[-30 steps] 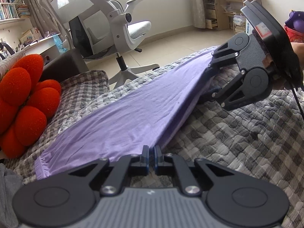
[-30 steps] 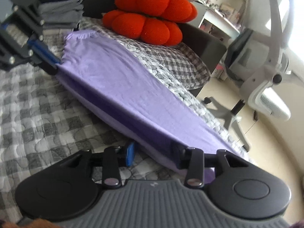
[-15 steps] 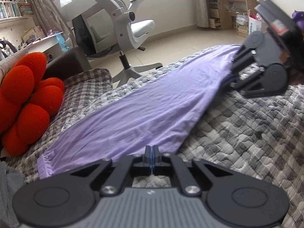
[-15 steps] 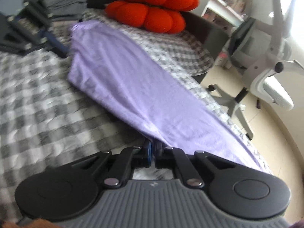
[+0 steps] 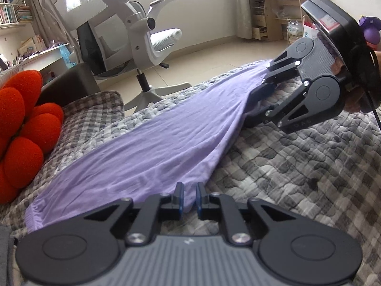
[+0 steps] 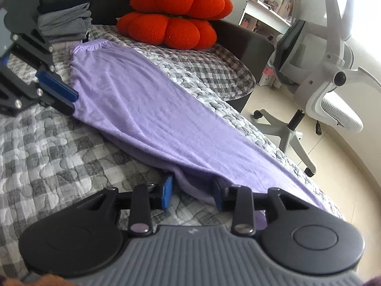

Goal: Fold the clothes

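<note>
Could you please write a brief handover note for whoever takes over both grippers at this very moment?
Left gripper: jaws opening, edge of the long lilac cotton garment between them.
Right gripper: jaws opening wide, garment's folded edge between them.
Garment lies lengthwise, doubled over, on the grey checked quilt; grey folded stack sits by the red flower-shaped cushion.
Done: lengthwise fold.
Left: probably fold it shorter, then stack.

The left gripper (image 5: 189,196) tilts downward, its jaws opening with only a narrow gap between the blue-edged fingers (image 5: 178,196); a fold of purple garment (image 5: 166,147) sits in that gap. The right gripper (image 6: 193,190) also points downward, its jaws opening wider, with the garment's edge bunched between them and not pressed by the pads. A hand (image 5: 357,100) grips the right gripper's body from behind.
</note>
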`<state>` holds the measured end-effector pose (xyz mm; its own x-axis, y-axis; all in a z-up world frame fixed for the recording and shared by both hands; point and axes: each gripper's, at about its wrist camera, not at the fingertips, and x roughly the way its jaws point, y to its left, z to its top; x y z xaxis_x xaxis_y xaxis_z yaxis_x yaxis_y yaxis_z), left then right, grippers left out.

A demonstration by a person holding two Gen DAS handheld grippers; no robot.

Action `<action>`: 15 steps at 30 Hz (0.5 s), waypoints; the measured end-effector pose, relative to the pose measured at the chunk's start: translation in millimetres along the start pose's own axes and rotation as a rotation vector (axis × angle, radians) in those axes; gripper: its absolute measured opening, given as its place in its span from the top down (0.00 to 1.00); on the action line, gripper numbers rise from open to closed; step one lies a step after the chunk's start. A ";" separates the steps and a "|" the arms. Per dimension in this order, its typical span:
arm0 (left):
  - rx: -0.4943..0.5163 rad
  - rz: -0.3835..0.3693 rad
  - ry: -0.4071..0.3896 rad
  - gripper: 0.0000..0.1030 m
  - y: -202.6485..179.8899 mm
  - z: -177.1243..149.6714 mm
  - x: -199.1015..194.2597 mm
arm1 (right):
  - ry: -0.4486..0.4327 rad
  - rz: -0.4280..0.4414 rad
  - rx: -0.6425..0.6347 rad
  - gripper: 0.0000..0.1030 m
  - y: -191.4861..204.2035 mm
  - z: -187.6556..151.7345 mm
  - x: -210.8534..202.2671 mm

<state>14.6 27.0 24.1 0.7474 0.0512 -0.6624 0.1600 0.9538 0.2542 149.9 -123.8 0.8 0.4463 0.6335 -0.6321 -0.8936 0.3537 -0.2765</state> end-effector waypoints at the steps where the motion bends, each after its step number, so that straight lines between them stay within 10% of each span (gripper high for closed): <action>1: 0.009 0.000 0.004 0.90 -1.9 0.3 2.8 | 0.003 0.001 0.001 0.63 -0.2 0.4 0.1; 15: 0.007 0.014 0.085 0.89 -3.6 -3.5 16.5 | 0.007 -0.023 0.132 0.52 -33.4 -17.2 -4.6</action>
<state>24.1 25.5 9.7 0.6921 0.0897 -0.7162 0.1545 0.9508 0.2684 176.8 -150.3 0.4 0.4655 0.6194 -0.6321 -0.8689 0.4556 -0.1935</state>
